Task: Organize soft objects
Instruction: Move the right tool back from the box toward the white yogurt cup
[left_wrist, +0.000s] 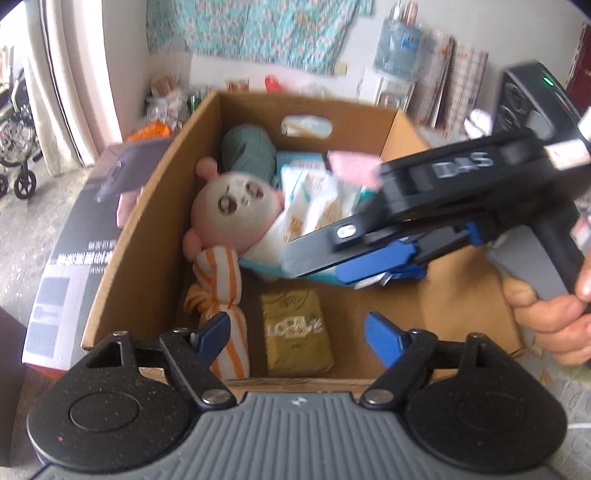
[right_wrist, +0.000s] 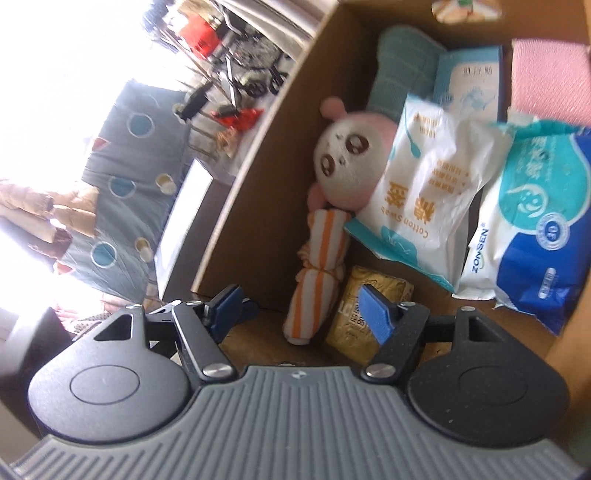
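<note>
Inside the cardboard box (left_wrist: 147, 229) we see a pink plush toy (left_wrist: 232, 206) beside a cotton swab bag (right_wrist: 424, 184). Our left gripper (left_wrist: 299, 332) and right gripper (right_wrist: 303, 306) hang wide and empty.

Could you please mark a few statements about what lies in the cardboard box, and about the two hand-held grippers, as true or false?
1. The plush toy lies inside the cardboard box. True.
2. The striped cloth roll is blue and white. False: orange and white.
3. The left hand-held gripper holds the gold packet. False: its jaws are open and empty.
4. The cotton swab bag partly covers the plush toy. True.
5. The right hand-held gripper is open. True.
</note>
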